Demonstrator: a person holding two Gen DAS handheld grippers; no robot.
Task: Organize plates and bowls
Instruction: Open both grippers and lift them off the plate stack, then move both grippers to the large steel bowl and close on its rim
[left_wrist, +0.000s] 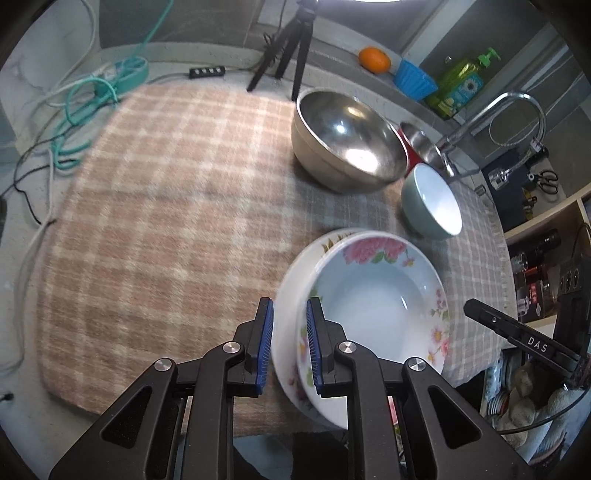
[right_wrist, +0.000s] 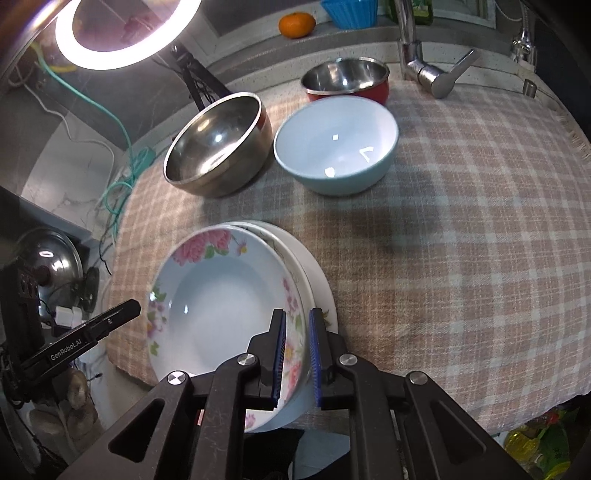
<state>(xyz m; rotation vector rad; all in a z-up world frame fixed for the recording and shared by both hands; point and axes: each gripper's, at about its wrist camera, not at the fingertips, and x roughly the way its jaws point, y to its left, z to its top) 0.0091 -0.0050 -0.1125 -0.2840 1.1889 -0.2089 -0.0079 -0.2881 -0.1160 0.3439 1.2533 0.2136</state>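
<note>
With both grippers clamped on opposite rims of the floral plate stack (left_wrist: 380, 295), left gripper (left_wrist: 290, 347) and right gripper (right_wrist: 297, 354), which sits at the tabletop's (right_wrist: 443, 258) near edge, it looks mid-carry, and next needs a level, matched set-down.

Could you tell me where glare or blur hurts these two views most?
Right wrist view: the ring light blows out the top-left corner and leaves bright spots in the blue bowl. Left wrist view: the checked cloth is smeared by blur, and the steel bowl carries a white highlight; edges bend with fisheye distortion.
</note>
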